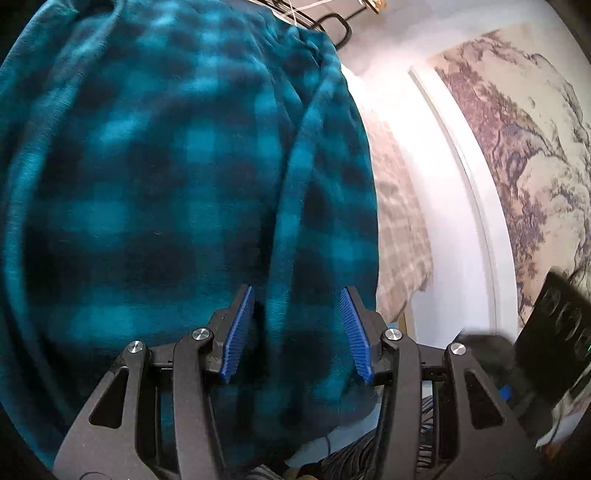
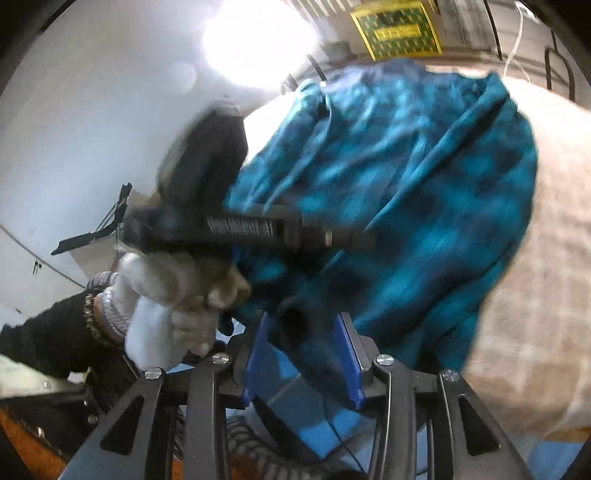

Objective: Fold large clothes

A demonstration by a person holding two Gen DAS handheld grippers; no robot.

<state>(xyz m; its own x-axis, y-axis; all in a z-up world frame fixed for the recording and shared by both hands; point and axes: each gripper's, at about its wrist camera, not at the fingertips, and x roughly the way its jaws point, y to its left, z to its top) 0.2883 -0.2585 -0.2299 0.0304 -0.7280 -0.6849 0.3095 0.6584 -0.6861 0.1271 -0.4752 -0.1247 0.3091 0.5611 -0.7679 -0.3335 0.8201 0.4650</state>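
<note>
A large teal and black checked fleece garment (image 1: 177,177) fills most of the left wrist view and lies bunched on a beige checked surface (image 2: 546,280) in the right wrist view (image 2: 413,192). My left gripper (image 1: 297,295) is open, its blue pads (image 1: 240,332) on either side of a raised fold of the fleece. My right gripper (image 2: 304,321) is open, with a corner of the fleece hanging between its blue pads (image 2: 349,362). The left gripper's black body (image 2: 236,229), held by a white-gloved hand (image 2: 166,295), crosses the right wrist view, blurred.
A white wall with a tree-pattern hanging (image 1: 524,147) stands to the right in the left wrist view. A bright lamp (image 2: 255,40) and a yellow box (image 2: 399,29) are up high. A black object (image 1: 554,332) sits at lower right.
</note>
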